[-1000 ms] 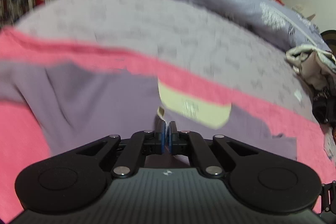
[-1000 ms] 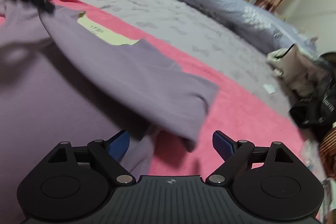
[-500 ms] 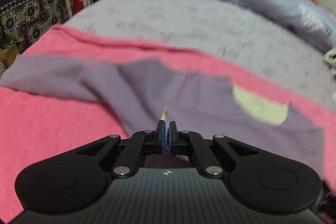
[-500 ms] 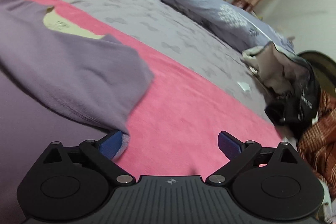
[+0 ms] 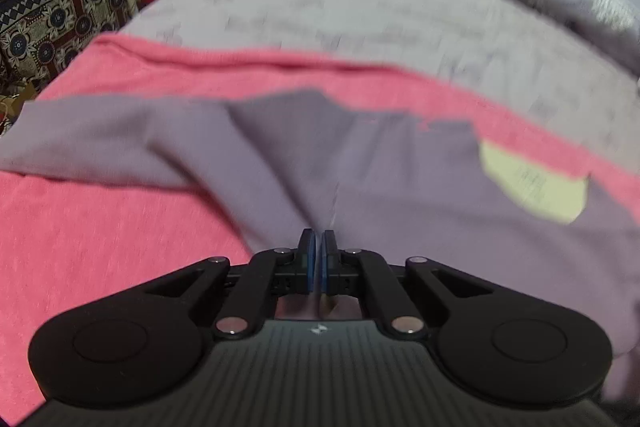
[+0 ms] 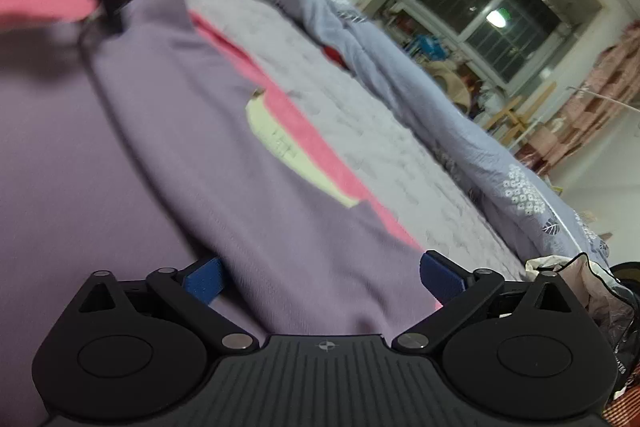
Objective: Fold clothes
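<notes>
shirt [image 5: 400,179] fabric pinched in clenched left gripper [image 5: 319,259]; right gripper [image 6: 320,277] opening, released, shirt fold between jaws.

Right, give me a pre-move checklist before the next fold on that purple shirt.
1. Left gripper shut on the purple shirt: ok, fabric looks pinched between the pads.
2. Right gripper free to take a new hold: ok, jaws opening, folded shirt edge lies between them, not pressed.
3. Shirt on the pink towel: ok.
4. Sleeve folded in: not ok, it lies spread out to the left.
5. Collar label exposed: ok.
6. Fabric smooth: cannot tell, pictures blurred.
</notes>
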The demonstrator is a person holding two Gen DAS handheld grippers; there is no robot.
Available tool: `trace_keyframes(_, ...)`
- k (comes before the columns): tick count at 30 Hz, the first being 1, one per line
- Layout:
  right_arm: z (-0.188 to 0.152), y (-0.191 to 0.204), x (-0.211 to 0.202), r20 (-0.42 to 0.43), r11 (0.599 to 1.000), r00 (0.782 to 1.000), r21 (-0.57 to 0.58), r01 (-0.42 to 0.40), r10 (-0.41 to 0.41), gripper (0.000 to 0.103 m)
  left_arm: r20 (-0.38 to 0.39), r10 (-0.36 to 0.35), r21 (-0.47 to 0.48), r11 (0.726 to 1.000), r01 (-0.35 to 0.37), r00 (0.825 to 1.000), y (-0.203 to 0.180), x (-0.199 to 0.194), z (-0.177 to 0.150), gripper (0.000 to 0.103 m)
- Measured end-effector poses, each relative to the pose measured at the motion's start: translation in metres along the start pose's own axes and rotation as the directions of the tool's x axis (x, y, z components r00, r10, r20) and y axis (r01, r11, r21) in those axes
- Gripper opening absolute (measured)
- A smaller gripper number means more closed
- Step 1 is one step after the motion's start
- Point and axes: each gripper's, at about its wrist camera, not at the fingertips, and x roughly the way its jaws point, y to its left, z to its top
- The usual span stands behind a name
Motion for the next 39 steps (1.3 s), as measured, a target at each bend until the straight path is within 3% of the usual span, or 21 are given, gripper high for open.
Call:
trace_keyframes(4, -0.017, -0.023, 0.006, -0.054, 0.995, 0.994, -0.007, 0.096, -0.096, 0.103, 0.023, 0.030, 0.100, 0.995, -0.032, 0.999, -0.010, 0.001, -0.007, 0.000)
trace_keyframes(6, -0.037, -0.046, 0.008, -0.135, 0.983, 0.975, 0.006, 0.181, -0.178, 0.103, 0.032, 0.035, 0.117, 0.992, -0.039, 0.999, -0.011, 0.002, -0.008, 0.000)
trace_keyframes(7, -0.048, -0.059, 0.010, -0.199, 0.973, 0.954, 0.011, 0.231, -0.225, 0.103, 0.037, 0.035, 0.125, 0.991, -0.039, 0.999, -0.011, 0.002, -0.009, 0.000)
trace_keyframes(10, -0.074, -0.092, 0.007, -0.257, 0.973, 0.952, 0.115, 0.202, -0.167, 0.102, 0.049, 0.030, 0.155, 0.987, -0.037, 0.998, -0.011, 0.003, -0.010, 0.000)
trace_keyframes(14, -0.075, -0.092, 0.008, -0.210, 0.985, 0.966, 0.046, 0.163, -0.150, 0.103, 0.044, 0.026, 0.189, 0.981, -0.034, 0.999, -0.009, 0.000, -0.008, 0.001)
trace_keyframes(16, -0.073, -0.099, 0.012, -0.214, 0.987, 0.970, 0.079, 0.137, -0.118, 0.103, 0.032, 0.032, 0.179, 0.983, -0.037, 0.999, -0.005, -0.003, -0.004, 0.012)
trace_keyframes(19, -0.060, -0.110, -0.001, -0.211, 0.992, 0.975, 0.089, 0.086, -0.066, 0.103, 0.050, 0.113, 0.170, 0.978, -0.120, 0.992, 0.002, -0.015, -0.001, 0.014)
trace_keyframes(22, -0.047, -0.113, -0.032, -0.189, 0.997, 0.982, 0.082, 0.007, 0.009, 0.103, 0.123, 0.201, 0.168, 0.961, -0.220, 0.972, -0.001, -0.032, -0.001, 0.017)
trace_keyframes(24, -0.035, -0.125, -0.042, -0.203, 0.982, 0.971, 0.168, -0.091, 0.124, 0.100, 0.184, 0.115, 0.160, 0.976, -0.145, 0.976, -0.009, -0.048, 0.001, 0.021)
trace_keyframes(25, -0.031, -0.130, -0.046, -0.209, 0.966, 0.963, 0.231, -0.119, 0.168, 0.099, 0.213, 0.050, 0.179, 0.980, -0.090, 0.976, -0.017, -0.054, 0.002, 0.036)
trace_keyframes(27, -0.018, -0.147, -0.037, -0.208, 0.917, 0.953, 0.378, -0.129, 0.220, 0.096, 0.241, -0.080, 0.243, 0.970, 0.020, 0.967, -0.037, -0.061, 0.001, 0.053)
trace_keyframes(29, -0.006, -0.161, -0.019, -0.156, 0.832, 0.945, 0.530, -0.166, 0.288, 0.094, 0.212, -0.205, 0.295, 0.946, 0.137, 0.956, -0.056, -0.055, -0.002, 0.055)
trace_keyframes(31, 0.004, -0.169, 0.010, -0.079, 0.708, 0.910, 0.656, -0.260, 0.407, 0.091, 0.138, -0.260, 0.308, 0.928, 0.208, 0.956, -0.069, -0.039, -0.007, 0.057)
trace_keyframes(32, 0.008, -0.165, 0.031, -0.076, 0.660, 0.878, 0.691, -0.295, 0.473, 0.081, 0.092, -0.239, 0.306, 0.931, 0.201, 0.967, -0.072, -0.028, -0.011, 0.057)
trace_keyframes(33, 0.012, -0.161, 0.052, -0.071, 0.608, 0.841, 0.724, -0.326, 0.536, 0.054, 0.044, -0.217, 0.303, 0.933, 0.193, 0.975, -0.075, -0.017, -0.014, 0.057)
trace_keyframes(35, 0.007, -0.154, 0.098, -0.165, 0.608, 0.818, 0.751, -0.258, 0.551, 0.017, 0.039, -0.204, 0.305, 0.935, 0.183, 0.978, -0.072, -0.006, -0.026, 0.058)
trace_keyframes(36, 0.004, -0.150, 0.122, -0.213, 0.610, 0.803, 0.761, -0.220, 0.556, 0.009, 0.046, -0.199, 0.324, 0.930, 0.173, 0.979, -0.070, -0.005, -0.031, 0.059)
trace_keyframes(37, -0.002, -0.153, 0.140, -0.210, 0.603, 0.819, 0.773, -0.195, 0.534, 0.002, 0.053, -0.188, 0.357, 0.921, 0.158, 0.981, -0.071, -0.006, -0.035, 0.059)
trace_keyframes(39, -0.003, -0.165, 0.160, -0.244, 0.610, 0.854, 0.786, -0.104, 0.460, 0.000, 0.055, -0.166, 0.387, 0.912, 0.132, 0.985, -0.071, -0.010, -0.037, 0.060)
